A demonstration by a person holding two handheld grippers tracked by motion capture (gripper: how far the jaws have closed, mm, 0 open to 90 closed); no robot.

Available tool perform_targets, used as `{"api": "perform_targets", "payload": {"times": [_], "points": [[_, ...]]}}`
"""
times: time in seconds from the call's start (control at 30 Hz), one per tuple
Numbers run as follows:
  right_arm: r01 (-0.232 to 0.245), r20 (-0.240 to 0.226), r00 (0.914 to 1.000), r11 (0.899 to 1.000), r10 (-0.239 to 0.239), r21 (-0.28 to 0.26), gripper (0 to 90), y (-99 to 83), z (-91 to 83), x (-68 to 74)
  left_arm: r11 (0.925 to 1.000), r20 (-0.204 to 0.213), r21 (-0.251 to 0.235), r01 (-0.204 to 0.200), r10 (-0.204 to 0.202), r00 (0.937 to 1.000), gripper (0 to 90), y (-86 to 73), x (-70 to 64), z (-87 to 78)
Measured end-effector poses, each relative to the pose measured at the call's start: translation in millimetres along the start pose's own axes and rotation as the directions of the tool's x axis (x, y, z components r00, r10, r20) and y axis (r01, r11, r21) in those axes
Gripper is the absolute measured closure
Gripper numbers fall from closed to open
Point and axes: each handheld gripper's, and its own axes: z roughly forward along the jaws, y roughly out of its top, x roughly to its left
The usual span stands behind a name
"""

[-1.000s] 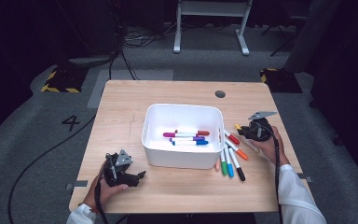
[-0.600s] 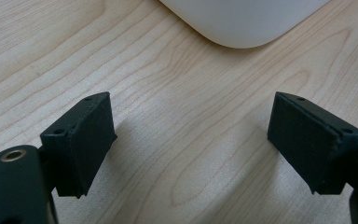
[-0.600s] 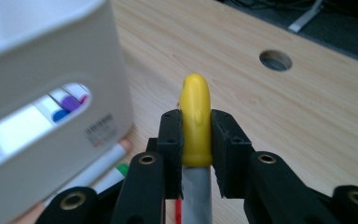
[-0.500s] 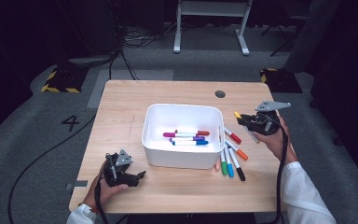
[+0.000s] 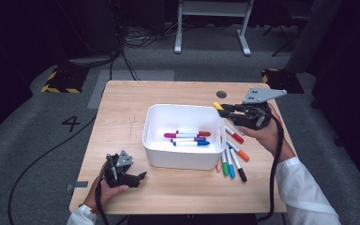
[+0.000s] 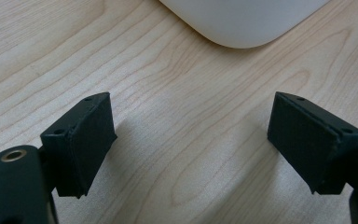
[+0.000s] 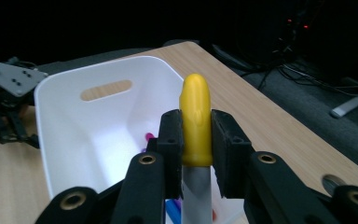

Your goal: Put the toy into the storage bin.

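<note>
A white bin stands mid-table and holds three markers with red, purple and blue caps. My right gripper is lifted at the bin's right rim, shut on a yellow-capped marker whose cap points over the bin. Several more markers lie on the table right of the bin. My left gripper rests on the table near the front left corner, open with nothing between its pads; the bin's rounded corner lies ahead of it.
The wooden table has bare room left of and behind the bin. A round dark grommet sits near the far edge. Cables and a yellow-black striped block lie on the grey floor beyond.
My right gripper has risen from the loose markers with the yellow-capped marker and moved toward the bin's right rim. The left gripper has stayed where it was.
</note>
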Motion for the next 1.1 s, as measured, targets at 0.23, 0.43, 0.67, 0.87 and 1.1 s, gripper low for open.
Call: {"api": "perform_targets", "payload": {"times": [0.23, 0.43, 0.67, 0.87, 1.1], "points": [[0.058, -0.084, 0.9949, 0.998, -0.055, 0.037, 75.0, 20.7, 26.9, 29.2, 1.0000, 0.000, -0.001, -0.001, 0.001, 1.0000, 14.9, 0.0, 0.0, 0.0], [0.105, -0.156, 0.9840, 0.988, -0.086, 0.114, 75.0, 26.1, 55.1, 54.0, 1.0000, -0.004, 0.000, -0.001, 0.001, 1.0000, 14.9, 0.0, -0.1, -0.3], [0.179, -0.207, 0.9698, 0.952, -0.129, 0.247, 75.0, 14.6, 91.1, 74.1, 1.0000, 0.000, -0.001, -0.001, 0.001, 1.0000, 15.0, 0.0, -0.1, 0.0], [0.211, -0.244, 0.9607, 0.919, -0.133, 0.333, 74.6, 1.8, 109.6, 84.2, 1.0000, 0.000, -0.001, -0.001, 0.001, 1.0000, 15.0, 0.0, 0.0, 0.0], [0.203, -0.261, 0.9582, 0.920, -0.116, 0.334, 63.0, -2.8, 109.1, 82.7, 1.0000, -0.001, 0.000, 0.000, 0.000, 1.0000, 15.0, 0.0, 0.0, 0.0]]}}
